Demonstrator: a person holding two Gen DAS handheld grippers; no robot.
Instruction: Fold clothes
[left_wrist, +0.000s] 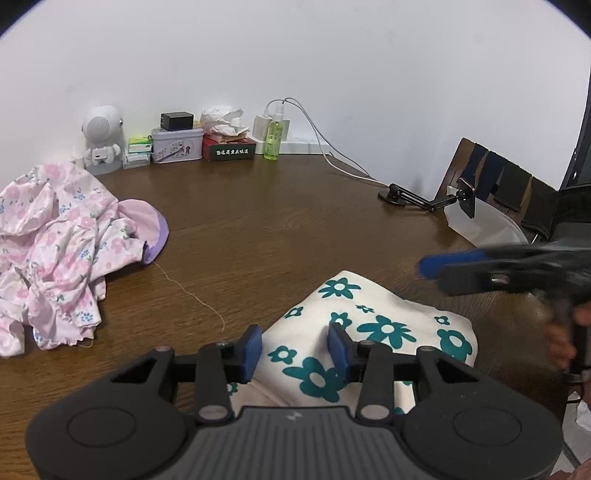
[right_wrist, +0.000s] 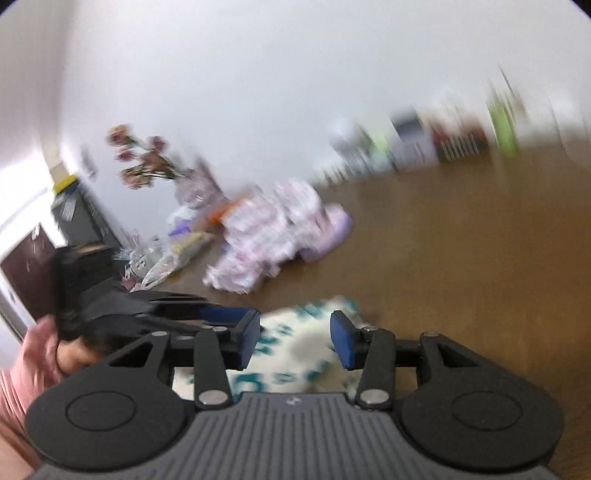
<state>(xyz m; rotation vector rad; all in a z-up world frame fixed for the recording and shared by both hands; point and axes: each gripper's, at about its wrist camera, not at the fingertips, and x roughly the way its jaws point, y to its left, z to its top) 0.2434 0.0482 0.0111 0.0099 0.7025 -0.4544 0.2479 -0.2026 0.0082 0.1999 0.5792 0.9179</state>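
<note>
In the left wrist view we see the left gripper (left_wrist: 295, 349) low in the middle of the frame, its jaws partly open, with the cream cloth with teal flowers (left_wrist: 373, 328) between them. The right blue pad sits against a raised ridge of the cloth and the left pad stands clear of it, so we cannot tell if it is truly gripped. The cloth lies on the brown worktop (left_wrist: 280, 229) at lower centre, its long axis running from lower left toward the upper right of the frame, with a rounded corner pointing up. At the left edge sits a crumpled pink floral garment (left_wrist: 62, 251) with a lilac piece under it. The right gripper (left_wrist: 434, 267) enters blurred from the right edge, above the cloth's right side; we cannot tell how its jaws stand here. A green spray bottle (left_wrist: 274, 136) and a red box (left_wrist: 229, 149) stand along the wall at upper centre.

In the right wrist view, heavily blurred, the right gripper (right_wrist: 295, 341) shows its jaws partly open over the cream cloth (right_wrist: 295, 354) at lower centre, the pads apart from the fabric as far as we can see. The left gripper (right_wrist: 229, 314) reaches in from the left, held by a hand (right_wrist: 70, 356). The pink garment (right_wrist: 269, 236) lies at mid-frame
</note>
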